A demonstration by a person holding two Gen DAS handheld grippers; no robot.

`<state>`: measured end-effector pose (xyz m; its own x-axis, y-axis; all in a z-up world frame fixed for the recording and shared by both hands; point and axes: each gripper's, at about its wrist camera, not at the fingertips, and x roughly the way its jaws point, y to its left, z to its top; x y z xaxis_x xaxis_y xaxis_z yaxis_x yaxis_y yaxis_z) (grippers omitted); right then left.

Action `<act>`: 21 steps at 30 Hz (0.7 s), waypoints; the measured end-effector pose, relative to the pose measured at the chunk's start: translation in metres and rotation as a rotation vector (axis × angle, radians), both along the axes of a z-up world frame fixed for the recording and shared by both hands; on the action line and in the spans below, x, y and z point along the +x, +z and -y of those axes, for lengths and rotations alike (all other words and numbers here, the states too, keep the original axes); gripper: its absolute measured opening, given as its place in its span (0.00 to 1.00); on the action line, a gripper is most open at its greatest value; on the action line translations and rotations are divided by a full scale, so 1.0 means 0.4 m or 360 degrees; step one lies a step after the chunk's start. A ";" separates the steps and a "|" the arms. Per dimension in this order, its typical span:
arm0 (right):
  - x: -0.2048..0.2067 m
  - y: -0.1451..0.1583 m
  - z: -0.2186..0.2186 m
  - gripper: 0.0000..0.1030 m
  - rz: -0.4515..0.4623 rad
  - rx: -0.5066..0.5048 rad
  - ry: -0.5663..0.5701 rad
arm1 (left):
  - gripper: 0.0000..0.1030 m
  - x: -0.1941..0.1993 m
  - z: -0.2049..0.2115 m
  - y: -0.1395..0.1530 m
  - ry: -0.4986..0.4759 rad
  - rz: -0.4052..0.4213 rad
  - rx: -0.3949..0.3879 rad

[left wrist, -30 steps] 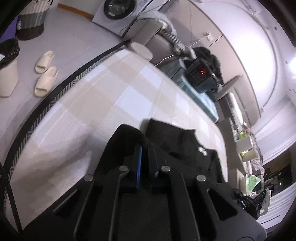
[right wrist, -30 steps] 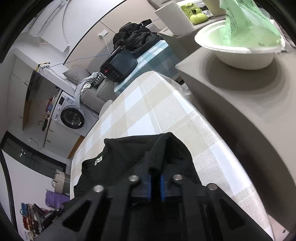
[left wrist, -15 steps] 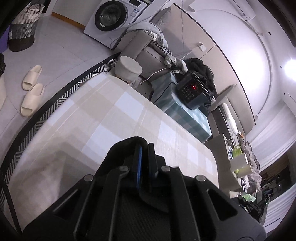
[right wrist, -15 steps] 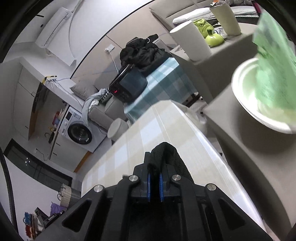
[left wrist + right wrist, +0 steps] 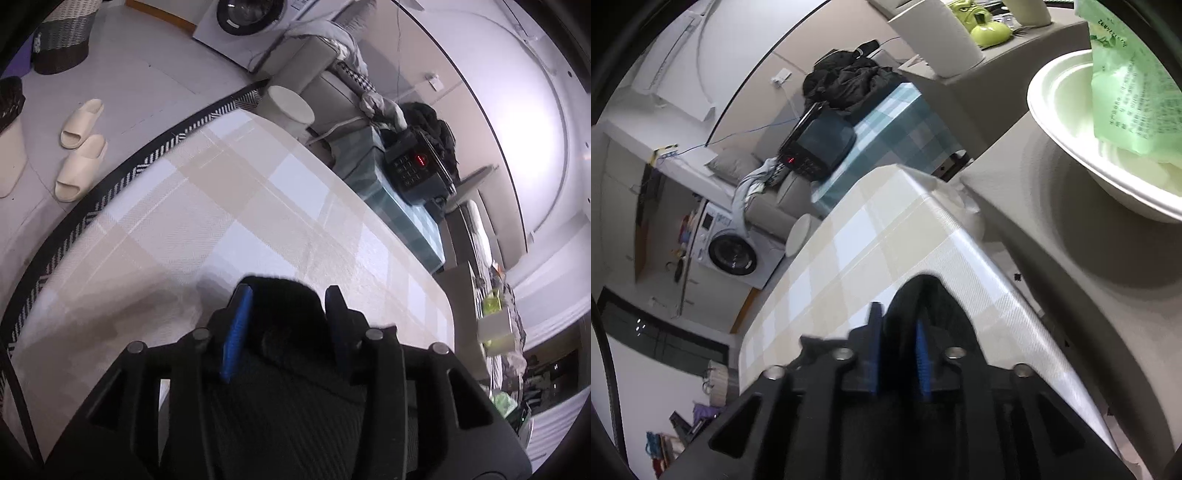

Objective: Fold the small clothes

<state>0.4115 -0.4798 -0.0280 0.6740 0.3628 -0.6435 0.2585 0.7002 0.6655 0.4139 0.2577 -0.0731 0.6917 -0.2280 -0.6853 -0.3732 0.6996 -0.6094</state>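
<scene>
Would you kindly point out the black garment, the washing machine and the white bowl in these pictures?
black garment (image 5: 284,306): left wrist view, on the fold between the opening jaws.
washing machine (image 5: 733,254): right wrist view, on its round door.
white bowl (image 5: 1071,122): right wrist view, on the inner wall near the rim.

pale tiled floor (image 5: 155,70), washing machine (image 5: 251,22), grey sofa (image 5: 317,70), checked tablecloth (image 5: 229,206)

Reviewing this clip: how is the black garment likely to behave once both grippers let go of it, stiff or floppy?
Probably floppy: the black garment bunches in a soft hump between the right gripper, whose jaws are opening. Likely light, since it also mounds between the opening left gripper. It should settle on the checked tablecloth without sliding.
</scene>
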 end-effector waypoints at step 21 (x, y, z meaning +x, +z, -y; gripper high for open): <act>0.041 0.033 -0.065 0.47 0.0128 0.0111 0.0055 | 0.48 0.032 0.158 0.040 -0.0330 0.0160 -0.0049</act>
